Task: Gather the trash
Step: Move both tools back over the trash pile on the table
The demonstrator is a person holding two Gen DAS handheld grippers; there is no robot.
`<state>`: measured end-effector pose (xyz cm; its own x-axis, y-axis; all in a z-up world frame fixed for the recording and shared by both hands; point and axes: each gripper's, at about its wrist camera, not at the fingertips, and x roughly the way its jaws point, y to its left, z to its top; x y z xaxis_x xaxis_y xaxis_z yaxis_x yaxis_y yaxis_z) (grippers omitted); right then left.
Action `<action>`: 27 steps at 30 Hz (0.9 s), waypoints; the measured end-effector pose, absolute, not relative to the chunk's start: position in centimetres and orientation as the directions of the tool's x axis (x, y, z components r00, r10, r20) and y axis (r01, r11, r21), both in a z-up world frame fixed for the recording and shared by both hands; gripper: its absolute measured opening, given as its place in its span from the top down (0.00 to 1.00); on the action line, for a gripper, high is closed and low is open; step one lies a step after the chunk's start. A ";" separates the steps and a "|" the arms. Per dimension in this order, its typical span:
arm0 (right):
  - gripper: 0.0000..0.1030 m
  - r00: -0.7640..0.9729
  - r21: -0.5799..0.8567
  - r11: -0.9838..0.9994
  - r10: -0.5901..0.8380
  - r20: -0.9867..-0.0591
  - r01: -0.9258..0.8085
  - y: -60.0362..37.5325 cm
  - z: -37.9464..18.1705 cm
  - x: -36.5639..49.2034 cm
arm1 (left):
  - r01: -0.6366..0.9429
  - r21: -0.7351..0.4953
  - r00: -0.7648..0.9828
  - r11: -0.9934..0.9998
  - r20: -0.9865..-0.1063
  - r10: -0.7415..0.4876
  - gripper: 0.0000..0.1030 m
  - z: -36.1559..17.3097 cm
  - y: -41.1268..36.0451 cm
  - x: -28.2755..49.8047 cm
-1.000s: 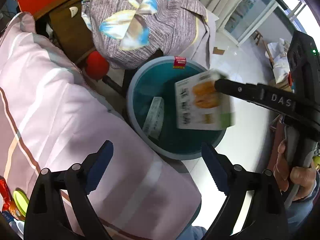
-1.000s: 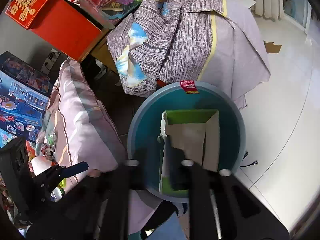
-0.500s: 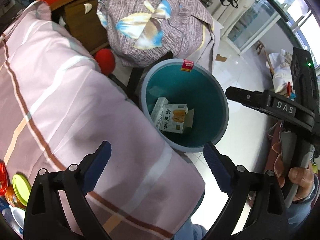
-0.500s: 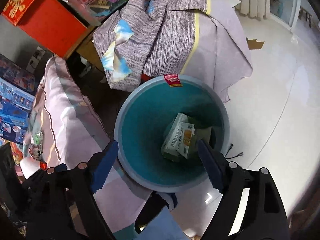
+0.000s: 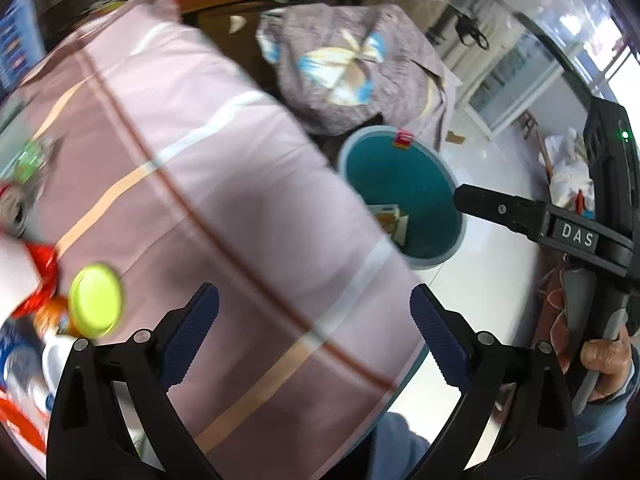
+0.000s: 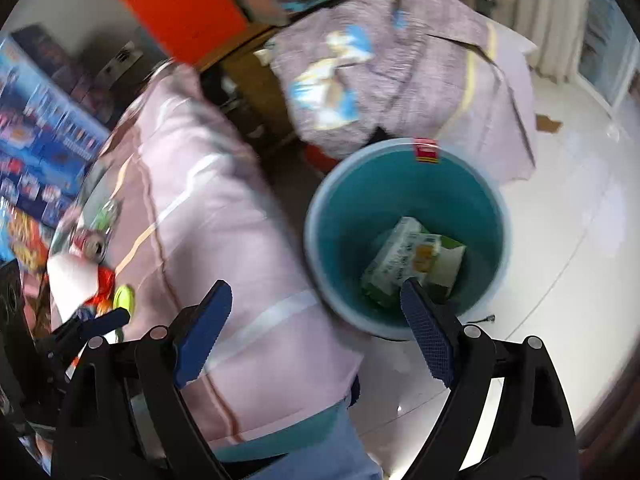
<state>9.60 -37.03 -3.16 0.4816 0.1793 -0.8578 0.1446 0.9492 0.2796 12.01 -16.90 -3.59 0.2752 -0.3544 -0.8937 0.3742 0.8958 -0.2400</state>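
Two cartons, the collected trash, lie at the bottom of a teal bin standing on the white floor; a red label hangs on the bin's far rim. The right wrist view looks almost straight into the bin and shows both cartons nearly whole, one long and white-green, the other with an orange picture overlapping it. The left wrist view shows the bin farther off, with only a corner of one carton visible past the edge of a pink striped cloth.

The right tool is empty; its jaws have just been opening and stand wide apart, one blue pad over the pink cloth, the other over the bin's near rim. Only the left wrist view shows this tool from the side, with the hand gripping its handle. The left tool is likewise spread wide with nothing between its pads, both over the cloth.

At the cloth's left edge the left view shows a yellow-green lid and red packaging, blurred; the right view shows a can there. Beyond the bin sits a grey patterned fabric heap; the right view alone adds an orange box and blue printed boxes
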 end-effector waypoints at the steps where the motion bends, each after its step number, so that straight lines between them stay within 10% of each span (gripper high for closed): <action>1: 0.20 0.480 0.278 0.953 0.188 -0.857 0.123 -36.1 -3.1 9.5 | 0.363 -0.242 0.281 0.900 -0.893 -0.353 0.07 -3.5 -15.9 11.7; 27: 0.20 0.244 0.208 0.927 0.289 -0.926 -0.312 -7.0 -3.6 7.8 | -0.072 -0.243 0.489 0.967 -0.854 -0.178 0.06 -3.6 14.4 0.4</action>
